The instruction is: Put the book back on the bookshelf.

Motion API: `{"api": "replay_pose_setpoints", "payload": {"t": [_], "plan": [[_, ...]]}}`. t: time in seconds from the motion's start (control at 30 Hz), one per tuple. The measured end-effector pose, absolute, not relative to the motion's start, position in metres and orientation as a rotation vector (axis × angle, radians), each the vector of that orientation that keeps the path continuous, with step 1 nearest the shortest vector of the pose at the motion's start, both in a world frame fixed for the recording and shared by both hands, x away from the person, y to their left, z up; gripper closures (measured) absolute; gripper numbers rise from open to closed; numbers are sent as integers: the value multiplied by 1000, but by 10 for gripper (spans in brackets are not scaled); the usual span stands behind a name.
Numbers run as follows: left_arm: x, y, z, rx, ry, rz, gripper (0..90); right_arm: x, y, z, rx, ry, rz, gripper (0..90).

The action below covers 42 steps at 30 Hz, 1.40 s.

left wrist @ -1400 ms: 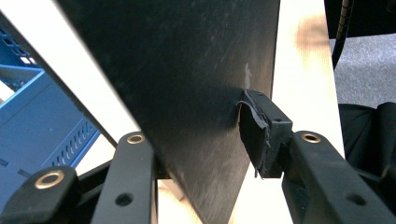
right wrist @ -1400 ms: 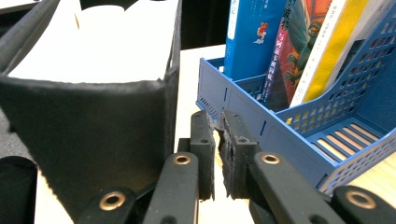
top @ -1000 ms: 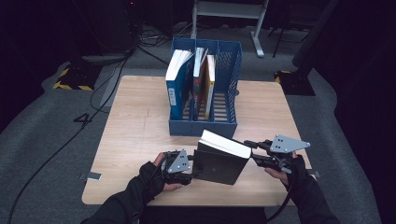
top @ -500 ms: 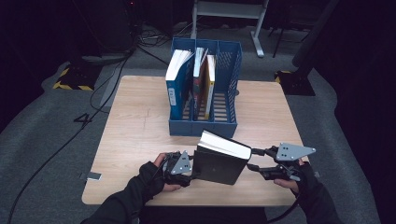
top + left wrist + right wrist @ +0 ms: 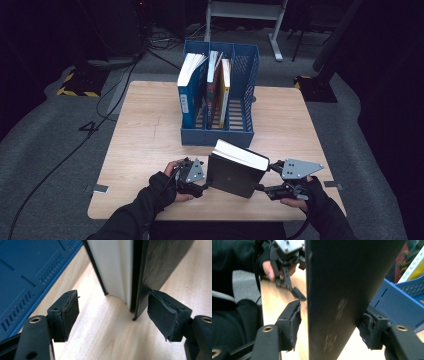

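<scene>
Dark room, grey carpet floor (image 5: 60, 150), cables (image 5: 115, 90), metal stand (image 5: 245, 12).

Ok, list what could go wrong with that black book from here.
1. The black book stands on edge, tilted, on the table. The left gripper has just been opening its jaws, pads off the cover, so the book could topple.
2. The right gripper straddles the book with a gap at one pad; a loose hold may let it slip.
3. The blue file rack stands just behind; a falling book could knock it.
</scene>
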State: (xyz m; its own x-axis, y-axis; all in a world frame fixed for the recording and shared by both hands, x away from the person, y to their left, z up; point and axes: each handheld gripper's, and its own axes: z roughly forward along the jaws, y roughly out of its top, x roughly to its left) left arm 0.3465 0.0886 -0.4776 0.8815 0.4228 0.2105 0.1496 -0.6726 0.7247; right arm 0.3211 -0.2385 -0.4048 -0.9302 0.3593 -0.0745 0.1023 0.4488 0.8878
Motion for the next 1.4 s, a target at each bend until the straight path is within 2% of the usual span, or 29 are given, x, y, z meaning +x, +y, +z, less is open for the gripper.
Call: {"api": "replay_pose_setpoints", "payload": {"t": [0.13, 0.4, 0.73, 0.93, 1.4], "plan": [[352, 88, -479, 2286, 450, 460, 224, 322, -229, -402, 435, 2415, 1494, 454], [360, 89, -479, 2243, 523, 456, 211, 325, -220, -399, 464, 2401, 1505, 468], [367, 78, -479, 2205, 541, 424, 214, 328, -206, -396, 506, 2401, 1493, 414], [367, 79, -479, 2206, 548, 417, 245, 330, -198, -392, 570, 2388, 1479, 425], [346, 120, -487, 2302, 589, 335, 215, 336, -195, -389, 671, 2342, 1454, 481]]}}
